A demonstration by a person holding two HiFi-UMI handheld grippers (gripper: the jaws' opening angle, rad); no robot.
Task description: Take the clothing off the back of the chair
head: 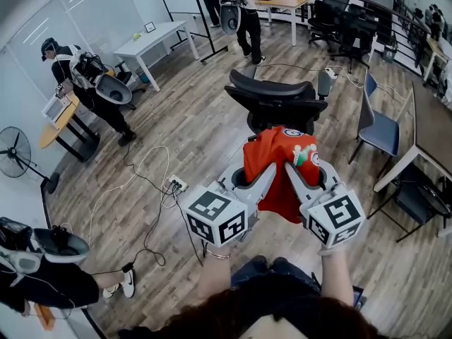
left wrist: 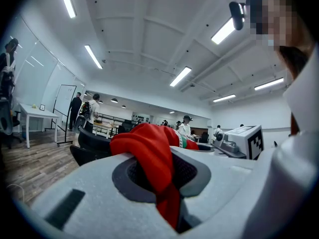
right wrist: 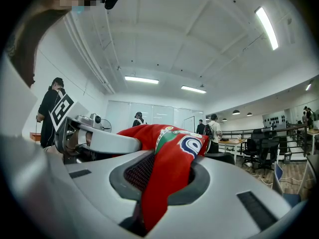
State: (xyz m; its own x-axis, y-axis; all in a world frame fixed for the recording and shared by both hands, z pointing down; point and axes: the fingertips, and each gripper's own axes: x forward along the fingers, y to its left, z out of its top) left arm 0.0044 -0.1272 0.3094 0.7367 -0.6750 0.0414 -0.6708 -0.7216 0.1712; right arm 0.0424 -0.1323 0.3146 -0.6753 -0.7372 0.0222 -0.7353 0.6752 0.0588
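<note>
Plank floor (head: 198,136) — white table (head: 152,37), black chair (head: 277,96)

Red garment (head: 272,147), printed badges, bunched, hanging in air before upright black office chair (head: 275,101).

I see a white power strip (head: 176,184) with cables trailing over the wooden floor (head: 191,122), left of its middle. A standing fan (head: 14,152) is at the floor's left edge, a white table (head: 159,37) is toward the far left corner, and a blue chair (head: 378,127) stands near the right edge beside a brown table (head: 432,122).
</note>
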